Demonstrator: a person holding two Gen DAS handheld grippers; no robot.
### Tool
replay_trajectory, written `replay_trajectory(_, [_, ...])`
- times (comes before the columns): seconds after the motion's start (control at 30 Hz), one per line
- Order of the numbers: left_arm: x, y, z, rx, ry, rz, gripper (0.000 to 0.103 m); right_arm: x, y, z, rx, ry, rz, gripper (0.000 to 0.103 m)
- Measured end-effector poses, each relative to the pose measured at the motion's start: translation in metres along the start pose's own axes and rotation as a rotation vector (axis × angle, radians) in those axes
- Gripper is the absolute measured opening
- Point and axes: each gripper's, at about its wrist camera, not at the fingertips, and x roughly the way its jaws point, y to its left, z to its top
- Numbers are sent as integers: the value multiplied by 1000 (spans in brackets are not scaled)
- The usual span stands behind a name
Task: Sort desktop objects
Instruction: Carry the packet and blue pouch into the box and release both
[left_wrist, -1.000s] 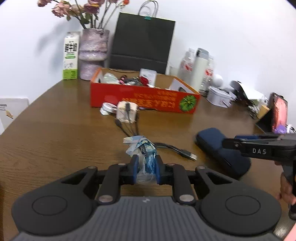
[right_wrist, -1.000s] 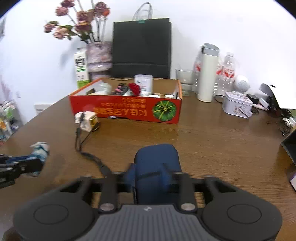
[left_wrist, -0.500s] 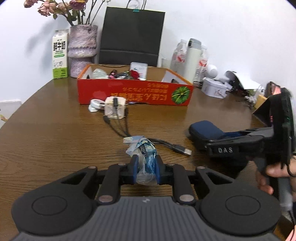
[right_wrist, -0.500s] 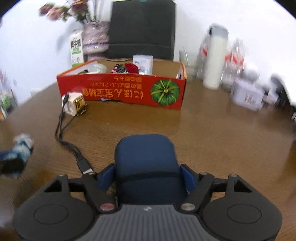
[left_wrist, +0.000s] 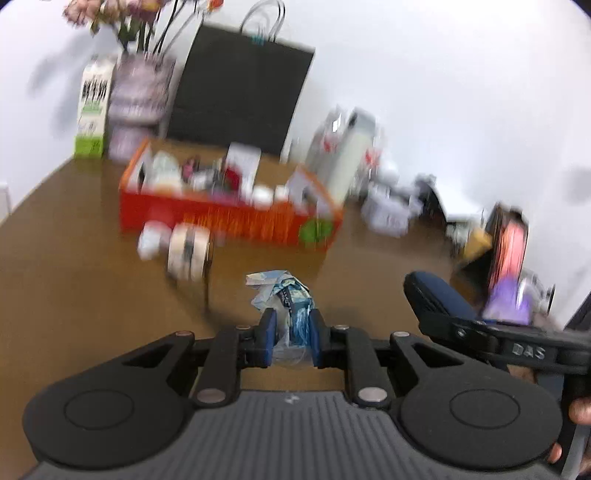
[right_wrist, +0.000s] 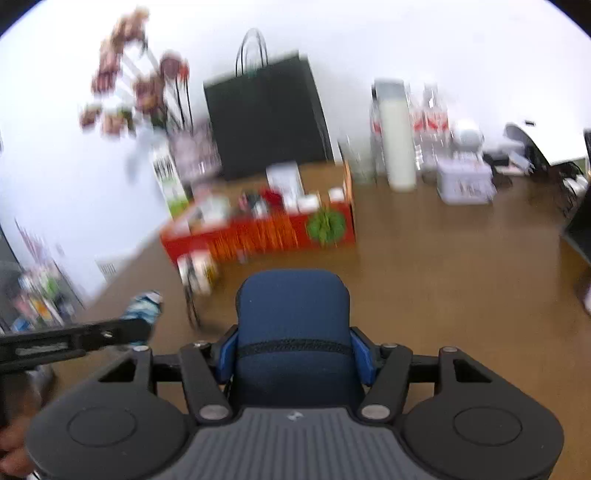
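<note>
Pouch (right_wrist: 291, 332), navy fabric w/ rounded corners and a dark zipper line across it, sits between the blue pads of the right gripper (right_wrist: 293, 354); long axis runs away from the cam toward 12 o'clock, rounded end pointing at the red box (right_wrist: 258, 232). Jaws are closing, pads against both sides of the pouch, which looks lifted off the brown wood table (right_wrist: 443, 266). In the left view the same pouch (left_wrist: 437, 295) shows at 3 o'clock, held by the right gripper (left_wrist: 443, 317), its arm marked "DAS".

Left gripper (left_wrist: 291, 338) is nearly closed, pinching a crumpled wrapper (left_wrist: 284, 295): thin crinkly plastic, clear and light blue w/ white bits, bunched upright, loose end sticking out toward 12 o'clock. Right view has that wrapper (right_wrist: 142, 304) at 9 o'clock.

Red box is cardboard, rectangular, open-topped, green round print at one end, full of small items too blurred to name. Just in front of it: a pale squarish charger-like block (left_wrist: 188, 254) w/ a dark cable. Behind, at 12 o'clock: black paper bag (left_wrist: 240, 85); at 11: vase (left_wrist: 138, 92) w/ dried flowers, milk carton (left_wrist: 92, 110). Both views motion-blurred.
</note>
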Motion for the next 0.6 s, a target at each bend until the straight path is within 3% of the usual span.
replay_trajectory(0.1, [29, 8, 63, 8, -23, -6, 19, 18, 6, 60, -19, -37, 9, 59])
replay_trajectory(0.17, [64, 16, 107, 16, -8, 34, 19, 44, 14, 107, -65, -43, 1, 59])
replay_trajectory(0.27, [125, 27, 154, 26, 55, 62, 19, 105, 27, 176, -111, -7, -53, 59])
replay_trajectory(0.33, [172, 36, 172, 25, 114, 108, 19, 158, 35, 212, -105, 63, -138, 59])
replay_trajectory(0.43, [234, 51, 178, 13, 239, 122, 19, 238, 41, 229, -146, 238, -242, 59])
replay_trajectory(0.53, [270, 61, 173, 32, 279, 177, 20, 297, 41, 226, -187, 350, -341, 59])
replay_trajectory(0.6, [284, 70, 168, 23, 297, 177, 23, 324, 33, 220, -179, 401, -354, 60])
